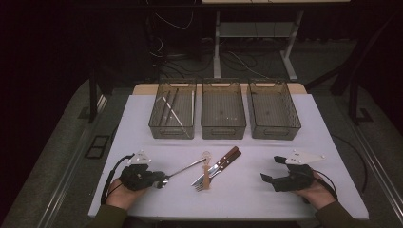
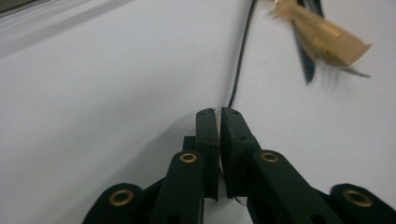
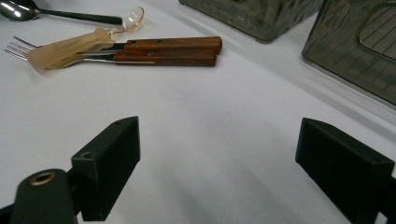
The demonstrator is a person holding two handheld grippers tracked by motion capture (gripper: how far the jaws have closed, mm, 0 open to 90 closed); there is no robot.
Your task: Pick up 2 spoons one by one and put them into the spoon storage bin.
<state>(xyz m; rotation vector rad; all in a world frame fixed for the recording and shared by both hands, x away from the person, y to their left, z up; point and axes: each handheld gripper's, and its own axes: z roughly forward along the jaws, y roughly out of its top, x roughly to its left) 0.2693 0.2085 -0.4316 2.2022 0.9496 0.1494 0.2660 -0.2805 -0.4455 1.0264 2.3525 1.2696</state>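
Left gripper (image 1: 159, 180) closed on metal spoon (image 1: 183, 169), jaws pinching near its bowl end, handle running away toward cutlery pile (image 1: 215, 169) at table middle. Spoon not lifted yet, lying on white table (image 1: 266, 199) just left of pile. Right gripper (image 1: 270, 170) open wide, nothing between jaws, resting well right of pile.

Progress, as judged: early stage. Left bin (image 1: 172, 109), behind pile and to its left, already with a few thin utensils inside; middle bin (image 1: 223, 109) and right bin (image 1: 274, 109) looking empty. Left to sort: spoon, two wood-handled pieces (image 3: 168, 50), beige plastic piece (image 3: 65, 50), clear plastic spoon (image 3: 132, 17).

Hard to make out: exact kind of utensils in left bin, too small. In left gripper view, spoon bowl hidden betw. jaws, pile blurred and cut off at top edge.
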